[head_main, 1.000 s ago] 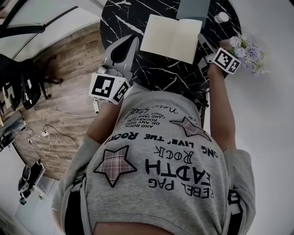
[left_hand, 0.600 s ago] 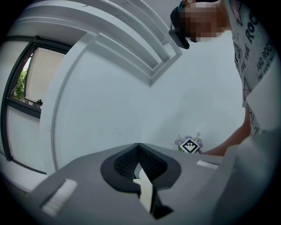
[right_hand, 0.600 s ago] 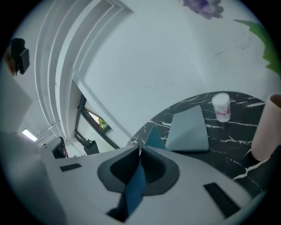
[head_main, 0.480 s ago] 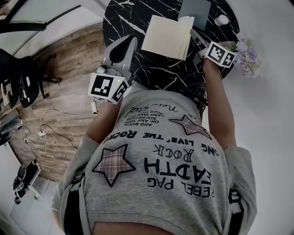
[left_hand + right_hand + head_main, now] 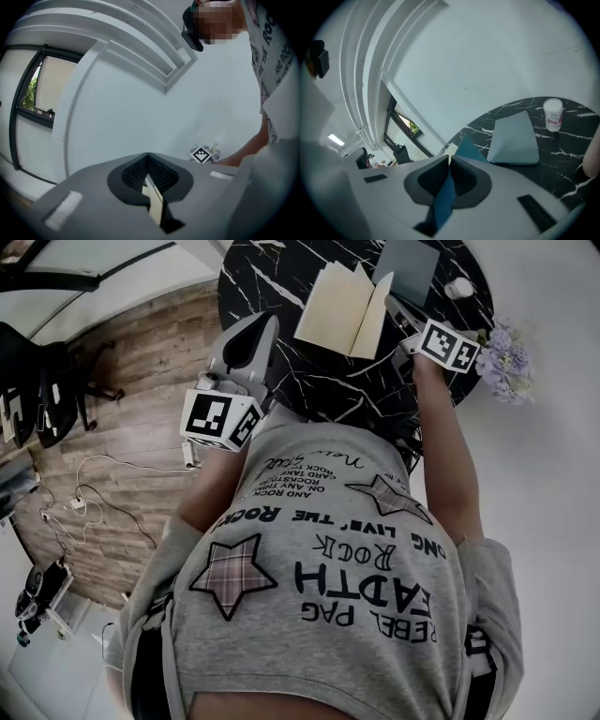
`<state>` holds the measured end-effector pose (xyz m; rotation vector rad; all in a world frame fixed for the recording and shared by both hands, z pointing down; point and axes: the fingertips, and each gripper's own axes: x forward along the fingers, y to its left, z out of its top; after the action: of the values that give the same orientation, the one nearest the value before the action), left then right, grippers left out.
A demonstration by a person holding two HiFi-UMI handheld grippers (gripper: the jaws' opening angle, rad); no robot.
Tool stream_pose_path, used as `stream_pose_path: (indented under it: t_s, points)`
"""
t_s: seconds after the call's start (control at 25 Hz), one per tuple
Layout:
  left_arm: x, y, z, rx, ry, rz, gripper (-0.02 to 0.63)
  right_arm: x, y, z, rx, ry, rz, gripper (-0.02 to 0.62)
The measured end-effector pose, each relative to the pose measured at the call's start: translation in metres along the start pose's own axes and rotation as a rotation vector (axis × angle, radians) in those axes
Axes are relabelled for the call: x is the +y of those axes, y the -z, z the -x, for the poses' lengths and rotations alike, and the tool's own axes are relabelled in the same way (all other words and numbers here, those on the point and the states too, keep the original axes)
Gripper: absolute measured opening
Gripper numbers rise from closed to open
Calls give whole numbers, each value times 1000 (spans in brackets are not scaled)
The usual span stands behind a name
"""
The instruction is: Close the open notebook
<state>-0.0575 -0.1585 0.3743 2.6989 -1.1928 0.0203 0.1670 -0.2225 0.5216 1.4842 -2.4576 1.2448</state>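
The notebook (image 5: 345, 304) lies on the round black marble table (image 5: 272, 277), folded up into a V with its cream pages facing inward. My right gripper (image 5: 392, 306) is shut on the raised right-hand blue cover (image 5: 468, 148), which runs between its pads (image 5: 450, 158). My left gripper (image 5: 271, 321) hangs just left of the notebook, apart from it, jaws together with nothing held. In the left gripper view its tips (image 5: 148, 154) meet, and a cream sliver shows through the slot behind them.
A closed grey-blue book (image 5: 412, 268) (image 5: 515, 138) and a small white bottle (image 5: 457, 287) (image 5: 553, 114) sit at the table's far side. Purple flowers (image 5: 502, 357) stand at the right edge. A black chair (image 5: 42, 381) and cables (image 5: 84, 507) are on the wooden floor at left.
The right gripper has swung left and up with the right cover, folding the flat notebook into a V. The left gripper has barely shifted.
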Motion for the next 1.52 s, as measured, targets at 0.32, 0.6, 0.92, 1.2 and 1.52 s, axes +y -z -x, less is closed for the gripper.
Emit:
stream_pose_path:
  t_s: [0.32,0.6,0.92,1.2,1.52]
  points:
    - [10,2,16,-6,-60,8,5,15,2,-21,28,-47,3,25]
    - [22,7,27,-5,-113,22,5,27,6,-45,76,-90,7,25]
    - [30,9,38,0,-156,32,5,36,14,-71,123,-122,5,25]
    - [39,12,65,12,-246,48,5,42,27,-97,162,-144,5,25]
    - [48,22,88,22,-319,64,5,39,44,-125,209,-142,23,25]
